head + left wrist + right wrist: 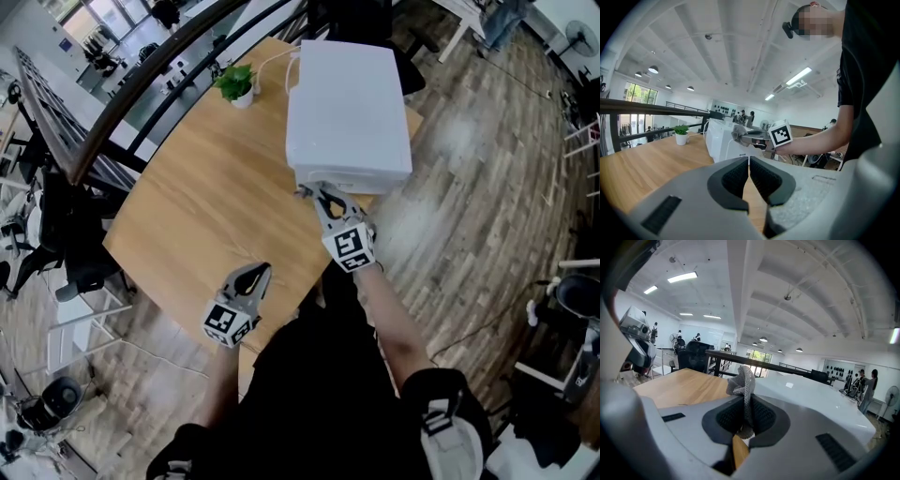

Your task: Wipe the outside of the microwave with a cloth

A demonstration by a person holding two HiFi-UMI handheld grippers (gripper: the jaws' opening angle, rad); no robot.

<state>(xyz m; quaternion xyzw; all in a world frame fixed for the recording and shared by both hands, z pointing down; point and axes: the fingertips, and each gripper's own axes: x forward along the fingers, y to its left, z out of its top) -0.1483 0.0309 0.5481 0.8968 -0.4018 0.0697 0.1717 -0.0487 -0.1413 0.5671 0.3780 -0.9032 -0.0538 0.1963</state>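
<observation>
Microwave (347, 103) stands at the wooden table's (206, 216) far side. Left gripper (255, 273) hovers low over the near edge, jaws together, empty. Right gripper (313, 193), forearm extended, pinches the grey cloth (743, 380) at the microwave's near edge.

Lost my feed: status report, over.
Right gripper shut on cloth, at microwave's near edge. Left gripper shut, empty, above table. Nothing in the way.

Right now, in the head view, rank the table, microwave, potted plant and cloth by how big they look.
1. table
2. microwave
3. potted plant
4. cloth: only a scrap shows here, so its place below the plant is unsure.
</observation>
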